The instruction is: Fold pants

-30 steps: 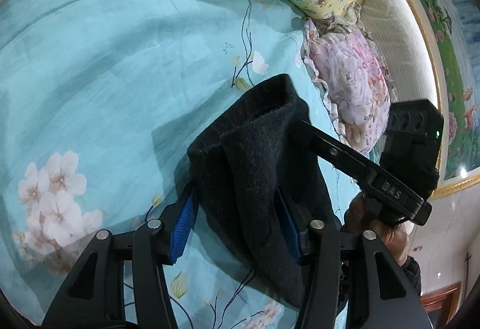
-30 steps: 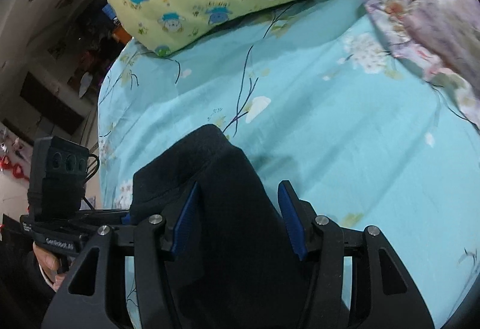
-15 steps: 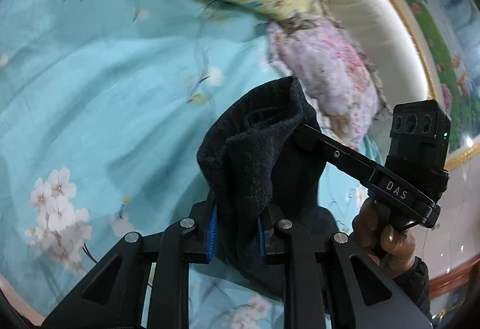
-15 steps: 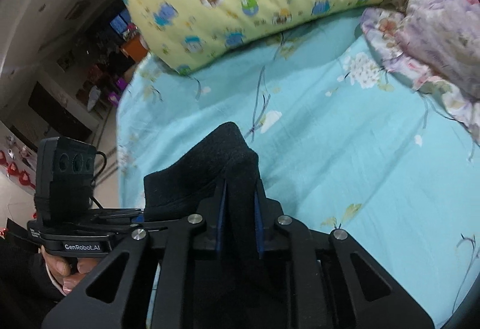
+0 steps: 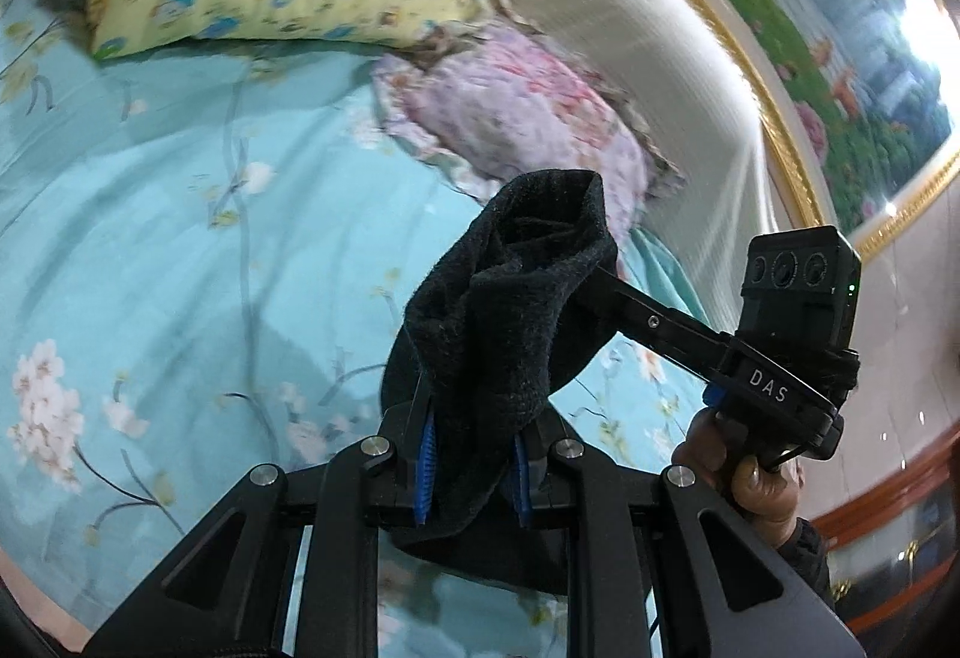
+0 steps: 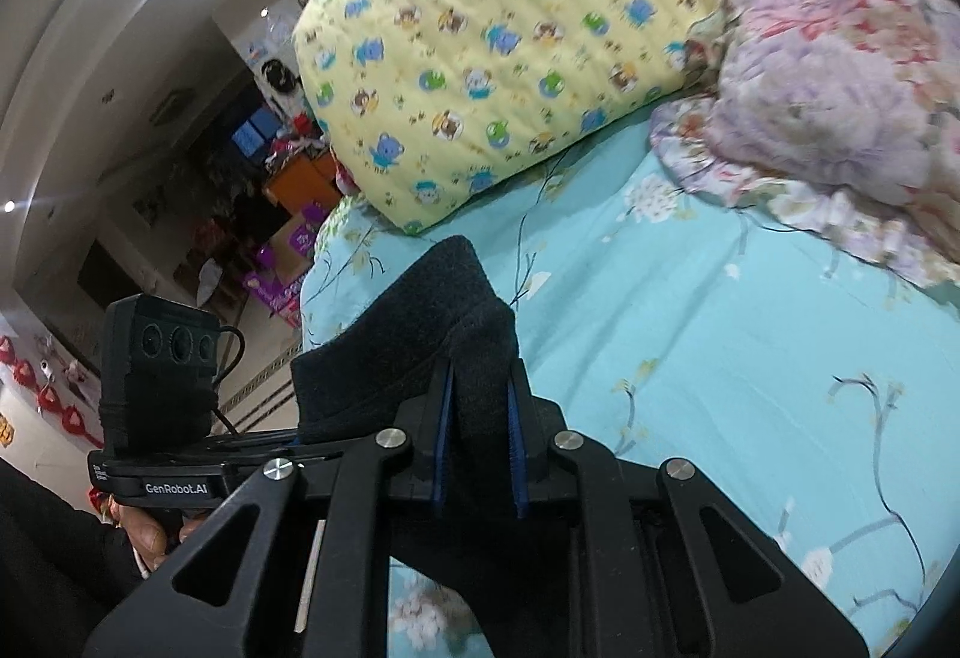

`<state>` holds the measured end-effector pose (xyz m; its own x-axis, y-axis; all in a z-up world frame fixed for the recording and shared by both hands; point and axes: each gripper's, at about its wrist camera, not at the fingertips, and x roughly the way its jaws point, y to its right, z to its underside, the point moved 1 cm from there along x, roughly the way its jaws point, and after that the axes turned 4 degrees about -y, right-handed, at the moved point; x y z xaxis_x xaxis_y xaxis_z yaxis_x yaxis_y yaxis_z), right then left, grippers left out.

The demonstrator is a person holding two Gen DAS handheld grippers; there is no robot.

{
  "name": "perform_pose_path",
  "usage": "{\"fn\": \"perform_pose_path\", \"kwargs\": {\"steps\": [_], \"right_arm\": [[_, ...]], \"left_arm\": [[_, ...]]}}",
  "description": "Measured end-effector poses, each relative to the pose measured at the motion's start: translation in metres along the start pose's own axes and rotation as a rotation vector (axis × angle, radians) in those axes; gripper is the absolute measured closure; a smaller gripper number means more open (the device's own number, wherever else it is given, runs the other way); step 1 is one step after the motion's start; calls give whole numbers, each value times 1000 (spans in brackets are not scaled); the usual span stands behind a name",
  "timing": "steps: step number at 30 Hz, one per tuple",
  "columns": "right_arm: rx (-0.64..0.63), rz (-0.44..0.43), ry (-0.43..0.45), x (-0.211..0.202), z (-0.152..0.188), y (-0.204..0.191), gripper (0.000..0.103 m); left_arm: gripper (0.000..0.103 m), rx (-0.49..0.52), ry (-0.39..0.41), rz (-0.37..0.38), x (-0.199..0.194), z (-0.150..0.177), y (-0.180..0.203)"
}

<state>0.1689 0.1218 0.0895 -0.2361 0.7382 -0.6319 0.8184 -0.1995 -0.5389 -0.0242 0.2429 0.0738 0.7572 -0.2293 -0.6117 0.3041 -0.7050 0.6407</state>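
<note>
Two handheld grippers lift dark pants above a bed.

The left gripper [image 5: 471, 469] and right gripper [image 6: 478, 451] each clench a bunched fold of the black fleece pants [image 5: 510, 310], raised over the turquoise floral bedsheet [image 5: 180, 250]. A yellow cartoon pillow [image 6: 510, 39] and pink floral quilt [image 6: 840, 87] lie behind.

Black fleecy pants [image 5: 498, 334], bunched and folded over, lifted off the bed, edge sticking upward, rest hanging down.
</note>
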Motion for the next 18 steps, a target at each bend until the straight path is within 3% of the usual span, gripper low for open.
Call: {"fn": "perform_pose_path", "kwargs": {"steps": [18], "right_arm": [[132,44,192,-107,72,29,86]], "left_arm": [[84,211,-101,67,27,45,106]]}}
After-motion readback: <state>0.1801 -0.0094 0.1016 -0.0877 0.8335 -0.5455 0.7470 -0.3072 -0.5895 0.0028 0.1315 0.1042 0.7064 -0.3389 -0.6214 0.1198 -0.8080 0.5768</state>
